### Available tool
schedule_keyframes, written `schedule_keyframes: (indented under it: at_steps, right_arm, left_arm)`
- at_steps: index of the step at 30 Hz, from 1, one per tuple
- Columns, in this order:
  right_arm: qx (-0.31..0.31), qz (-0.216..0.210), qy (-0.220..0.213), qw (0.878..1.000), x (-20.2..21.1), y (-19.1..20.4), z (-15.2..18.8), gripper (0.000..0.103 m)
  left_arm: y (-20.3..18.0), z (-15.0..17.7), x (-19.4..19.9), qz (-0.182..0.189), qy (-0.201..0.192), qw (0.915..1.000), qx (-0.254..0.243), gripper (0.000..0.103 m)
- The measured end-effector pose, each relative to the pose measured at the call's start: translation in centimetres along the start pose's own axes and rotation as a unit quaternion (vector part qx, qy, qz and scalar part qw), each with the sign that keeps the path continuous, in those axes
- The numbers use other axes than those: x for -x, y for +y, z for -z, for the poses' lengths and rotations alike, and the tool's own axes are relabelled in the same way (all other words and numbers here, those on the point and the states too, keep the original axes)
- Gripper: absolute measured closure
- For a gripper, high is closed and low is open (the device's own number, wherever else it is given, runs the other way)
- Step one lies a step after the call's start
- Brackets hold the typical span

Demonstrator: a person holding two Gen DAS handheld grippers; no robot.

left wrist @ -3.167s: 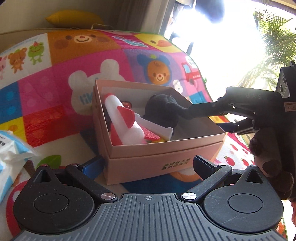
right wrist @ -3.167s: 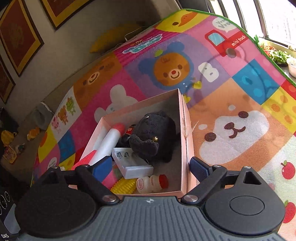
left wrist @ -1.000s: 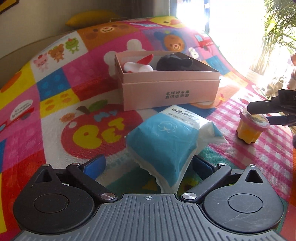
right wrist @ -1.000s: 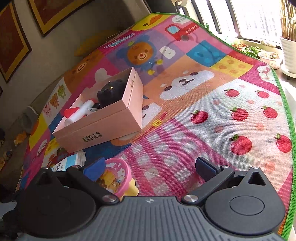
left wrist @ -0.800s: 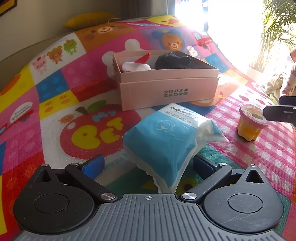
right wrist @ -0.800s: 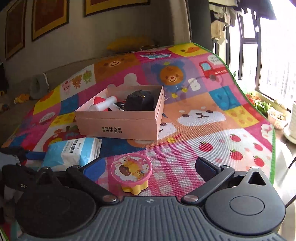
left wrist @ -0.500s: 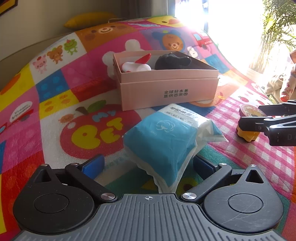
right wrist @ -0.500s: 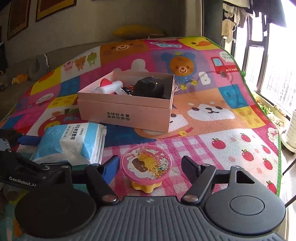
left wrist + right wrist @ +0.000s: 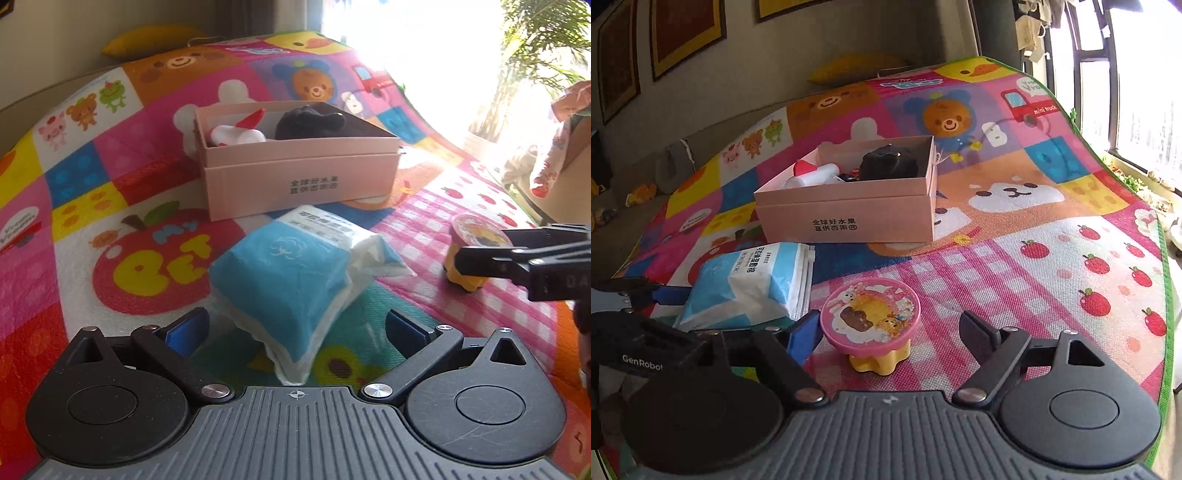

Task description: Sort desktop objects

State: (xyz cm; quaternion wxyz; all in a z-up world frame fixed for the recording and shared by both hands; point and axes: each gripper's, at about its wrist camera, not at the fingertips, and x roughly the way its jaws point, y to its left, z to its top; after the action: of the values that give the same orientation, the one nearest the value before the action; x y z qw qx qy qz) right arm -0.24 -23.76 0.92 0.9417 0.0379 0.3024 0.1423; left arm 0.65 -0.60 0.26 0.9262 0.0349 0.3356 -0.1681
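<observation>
Bright window light falls across a colourful play mat printed with bears, apples and a small truck; framed pictures hang on the wall behind it. Near the middle of the mat sits a pink cardboard box, open at the top. Inside it lie a black plush toy and a white tube with a red tip, side by side.

Just in front of the box lies a blue and white tissue pack, flat on the mat. The left gripper hovers at the near end of this pack with its jaws spread wide on either side of it; the blue pads stand clear of the wrapper.

To the right of the tissue pack stands a small jelly cup with a pink cartoon lid and a yellow base, upright on the pink checked part of the mat. The right gripper has the cup between its jaws, which are opening; the left pad is just beside the lid rim and the right pad stands apart from it. In the left wrist view the right gripper's fingers cross in front of the cup.
</observation>
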Motion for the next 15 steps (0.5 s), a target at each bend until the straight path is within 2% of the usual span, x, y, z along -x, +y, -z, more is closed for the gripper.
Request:
schedule_keyframes:
  at_steps: [2, 3, 6, 9, 11, 13, 15]
  right_arm:
    - [-0.027, -0.002, -0.001, 1.0, 0.0, -0.9, -0.1, 0.021]
    - [-0.037, -0.004, -0.001, 0.999, 0.0, -1.2, -0.1, 0.017]
    - [-0.054, -0.01, -0.007, 0.998, 0.2, -1.8, 0.1, 0.016]
    - [-0.043, -0.008, -0.025, 0.999, 0.8, -1.5, 0.1, 0.016]
    - [-0.012, 0.002, -0.037, 0.999, 1.2, -0.7, -0.3, 0.016]
    - [0.034, 0.018, -0.048, 0.998, 1.7, 0.7, -1.1, 0.014]
    - [0.071, 0.016, -0.039, 0.997, 1.7, 1.9, -2.0, 0.01]
  left_arm:
    - [-1.0, -0.2, 0.8, 0.04, 0.003, 0.9987, -0.033, 0.0]
    - [-1.3, -0.4, 1.3, 0.046, -0.004, 0.9978, -0.047, 0.0]
    - [-1.5, -1.5, 3.0, 0.045, -0.03, 0.9957, -0.075, 0.0]
    - [-0.6, -3.1, 4.4, 0.021, -0.063, 0.9952, -0.073, 0.0]
    - [0.2, -3.6, 4.4, -0.002, -0.071, 0.9959, -0.056, 0.0]
    - [1.0, -3.8, 3.6, -0.027, -0.062, 0.9971, -0.036, 0.0]
    - [1.6, -3.9, 2.6, -0.048, -0.049, 0.9974, -0.025, 0.0]
